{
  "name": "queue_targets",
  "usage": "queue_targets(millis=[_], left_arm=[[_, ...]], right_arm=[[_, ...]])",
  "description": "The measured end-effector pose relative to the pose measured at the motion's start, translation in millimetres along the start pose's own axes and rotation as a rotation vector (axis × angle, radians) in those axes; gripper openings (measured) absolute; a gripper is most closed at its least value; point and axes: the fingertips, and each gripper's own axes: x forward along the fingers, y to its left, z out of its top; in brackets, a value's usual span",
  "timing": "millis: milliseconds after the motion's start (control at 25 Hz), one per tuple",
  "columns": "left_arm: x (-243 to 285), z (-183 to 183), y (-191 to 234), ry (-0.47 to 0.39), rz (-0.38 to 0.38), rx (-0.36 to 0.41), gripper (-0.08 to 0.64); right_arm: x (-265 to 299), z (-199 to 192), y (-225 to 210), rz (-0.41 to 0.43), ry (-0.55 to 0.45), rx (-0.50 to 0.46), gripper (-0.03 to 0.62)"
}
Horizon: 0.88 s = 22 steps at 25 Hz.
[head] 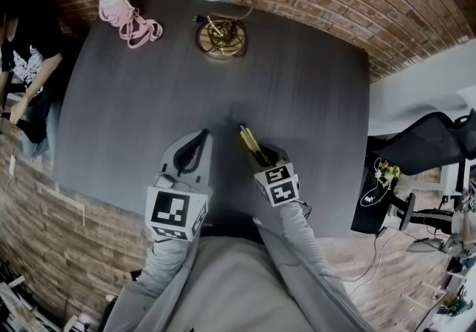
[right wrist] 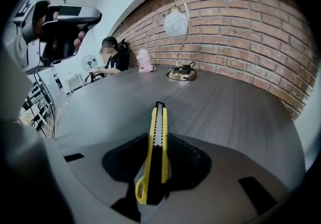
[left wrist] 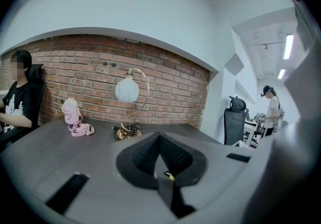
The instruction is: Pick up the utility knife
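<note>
The yellow and black utility knife [right wrist: 156,140] lies lengthwise between the black pads of my right gripper [right wrist: 159,142], which is shut on it. Its tip points away over the dark table [right wrist: 235,102]. In the head view the knife [head: 248,141] sticks out ahead of the right gripper [head: 262,150], near the table's front edge. My left gripper [head: 199,138] hovers just to its left, its fingers meeting at the tips. In the left gripper view that gripper [left wrist: 159,140] is shut with nothing held.
A gold arc lamp with a white globe [head: 219,3] stands at the table's far side, a pink bottle with a strap [head: 123,14] at the far left. A person [head: 22,62] sits at the left edge. A black office chair [head: 431,141] stands to the right.
</note>
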Motion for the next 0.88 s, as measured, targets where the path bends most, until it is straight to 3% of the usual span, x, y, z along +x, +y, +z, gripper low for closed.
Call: queue_targets(millis=[440, 880], left_arm=[[-9.0, 24.5, -13.9, -0.053, -0.030, 0.043, 0.018], [-22.8, 46.1, -29.3, -0.096, -0.064, 0.075, 0.018]], right_arm=[[-50.1, 41.4, -13.3, -0.068, -0.160, 0.029, 0.132], [-132.1, 93.2, -17.4, -0.142, -0.407, 0.058, 0.130]])
